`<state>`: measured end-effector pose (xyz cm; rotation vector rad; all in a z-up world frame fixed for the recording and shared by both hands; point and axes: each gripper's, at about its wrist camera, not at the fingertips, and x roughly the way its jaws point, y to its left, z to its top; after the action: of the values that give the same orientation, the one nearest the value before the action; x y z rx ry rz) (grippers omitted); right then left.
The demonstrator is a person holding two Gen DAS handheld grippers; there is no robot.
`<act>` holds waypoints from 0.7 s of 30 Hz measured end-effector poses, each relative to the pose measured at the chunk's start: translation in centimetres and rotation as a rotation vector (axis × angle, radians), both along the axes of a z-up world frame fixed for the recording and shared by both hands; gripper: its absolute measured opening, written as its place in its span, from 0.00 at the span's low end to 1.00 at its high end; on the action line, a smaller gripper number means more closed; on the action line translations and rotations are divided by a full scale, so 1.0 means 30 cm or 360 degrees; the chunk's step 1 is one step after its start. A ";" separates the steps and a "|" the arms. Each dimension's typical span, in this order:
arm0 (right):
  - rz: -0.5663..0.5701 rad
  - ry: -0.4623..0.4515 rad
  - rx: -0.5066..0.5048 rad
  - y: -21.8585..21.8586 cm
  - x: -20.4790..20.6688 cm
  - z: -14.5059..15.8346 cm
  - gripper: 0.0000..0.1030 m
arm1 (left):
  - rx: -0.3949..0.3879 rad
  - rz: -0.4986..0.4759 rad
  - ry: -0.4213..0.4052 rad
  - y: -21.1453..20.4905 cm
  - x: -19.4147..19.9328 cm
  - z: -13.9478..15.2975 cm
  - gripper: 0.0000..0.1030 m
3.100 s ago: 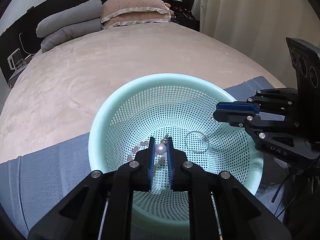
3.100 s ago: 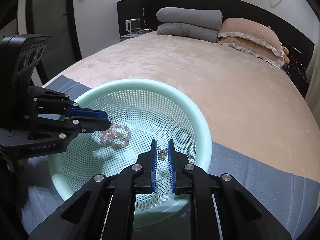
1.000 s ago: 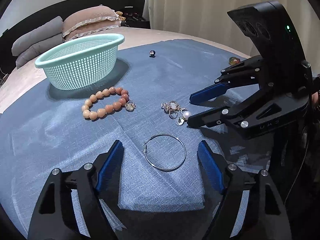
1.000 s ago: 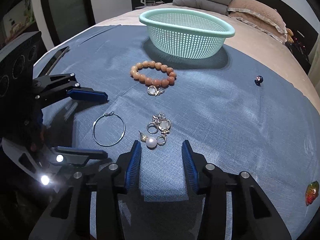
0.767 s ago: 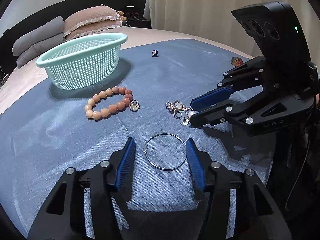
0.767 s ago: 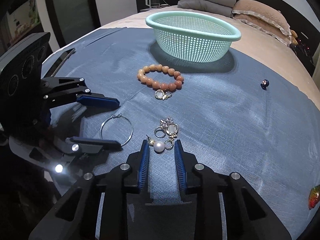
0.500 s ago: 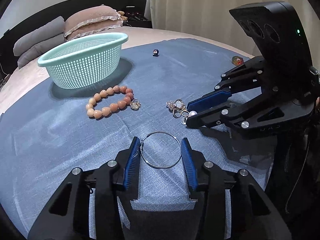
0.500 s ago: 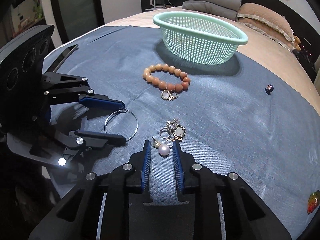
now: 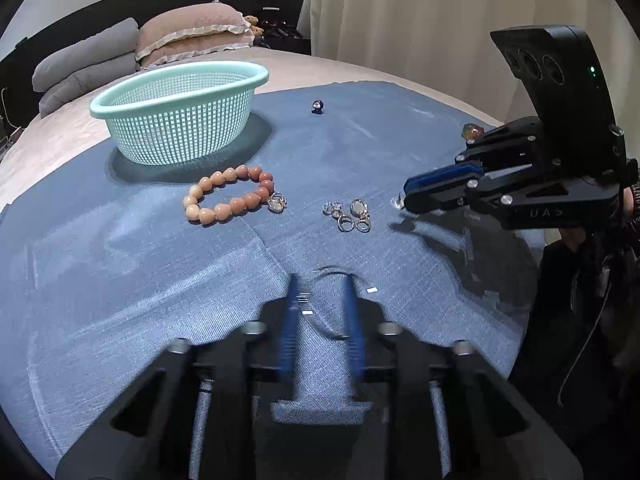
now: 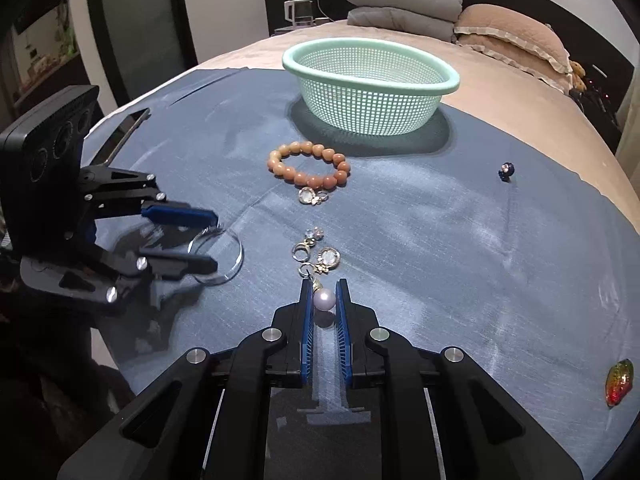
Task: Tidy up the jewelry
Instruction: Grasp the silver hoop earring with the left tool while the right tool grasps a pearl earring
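My left gripper point(image 9: 320, 292) is blurred by motion and its blue jaws have closed on the thin silver hoop earring point(image 9: 333, 272); it also shows in the right wrist view point(image 10: 224, 256). My right gripper point(image 10: 323, 294) is shut on a pearl earring point(image 10: 324, 300) just above the blue cloth point(image 10: 440, 240). A peach bead bracelet point(image 9: 228, 196) with a charm and a cluster of small rings and charms point(image 9: 350, 214) lie on the cloth ahead. The mint basket point(image 9: 180, 116) stands behind them.
A small dark blue bead point(image 9: 317, 106) lies far back on the cloth. A red-orange brooch point(image 10: 619, 382) lies at the right edge. Pillows point(image 9: 192, 32) and folded grey blankets sit at the head of the bed. A dark phone point(image 10: 124, 132) lies at the cloth's left edge.
Both grippers narrowed from wide open. The left closed around the hoop earring and is moving. The right closed on the pearl earring and drew it away from the ring cluster.
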<state>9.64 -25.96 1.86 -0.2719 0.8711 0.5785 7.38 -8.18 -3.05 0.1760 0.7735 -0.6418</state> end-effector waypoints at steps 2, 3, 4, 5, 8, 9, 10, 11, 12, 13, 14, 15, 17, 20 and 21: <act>-0.0021 -0.0016 0.0023 -0.024 0.011 0.024 0.11 | 0.0010 0.0022 -0.0011 0.013 0.003 0.018 0.10; -0.0034 -0.0034 0.0021 -0.033 0.014 0.036 0.11 | 0.0010 0.0027 -0.0018 0.020 0.006 0.028 0.10; -0.0043 -0.0049 0.0018 -0.040 0.019 0.047 0.11 | 0.0009 0.0034 -0.0023 0.027 0.010 0.037 0.10; -0.0050 -0.0060 0.0024 -0.047 0.023 0.057 0.11 | 0.0011 0.0045 -0.0033 0.033 0.011 0.043 0.10; -0.0069 -0.0081 0.0059 -0.065 0.029 0.077 0.11 | -0.0036 0.0039 -0.0012 0.042 0.013 0.056 0.10; -0.0069 -0.0082 0.0065 -0.070 0.031 0.079 0.11 | -0.0061 0.0033 -0.0009 0.045 0.005 0.060 0.10; -0.0067 -0.0078 0.0070 -0.072 0.031 0.078 0.11 | -0.0079 0.0016 0.0000 0.043 -0.003 0.061 0.10; -0.0066 -0.0072 0.0068 -0.073 0.032 0.074 0.11 | -0.0090 -0.0010 0.0026 0.036 -0.011 0.060 0.11; -0.0068 -0.0064 0.0063 -0.072 0.033 0.069 0.11 | -0.0075 -0.0023 0.0036 0.026 -0.021 0.057 0.15; -0.0069 -0.0056 0.0064 -0.073 0.034 0.063 0.11 | -0.0059 -0.0046 0.0025 0.014 -0.035 0.056 0.17; -0.0069 -0.0047 0.0071 -0.075 0.034 0.059 0.11 | -0.0049 -0.0075 0.0014 0.002 -0.047 0.057 0.30; -0.0070 -0.0040 0.0076 -0.075 0.033 0.055 0.11 | -0.0041 -0.0097 0.0003 -0.011 -0.058 0.054 0.47; -0.0063 -0.0034 0.0083 -0.074 0.031 0.051 0.11 | -0.0030 -0.0123 -0.0021 -0.032 -0.077 0.049 0.67; -0.0053 -0.0034 0.0092 -0.073 0.027 0.049 0.11 | 0.0000 -0.0150 -0.0008 -0.063 -0.079 0.027 0.70; -0.0049 -0.0035 0.0094 -0.072 0.027 0.050 0.11 | 0.0037 -0.0152 -0.0013 -0.076 -0.077 0.015 0.70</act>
<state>10.44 -28.12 3.35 -0.2107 0.8341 0.5703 5.06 -10.47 -2.59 0.2375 0.7683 -0.7224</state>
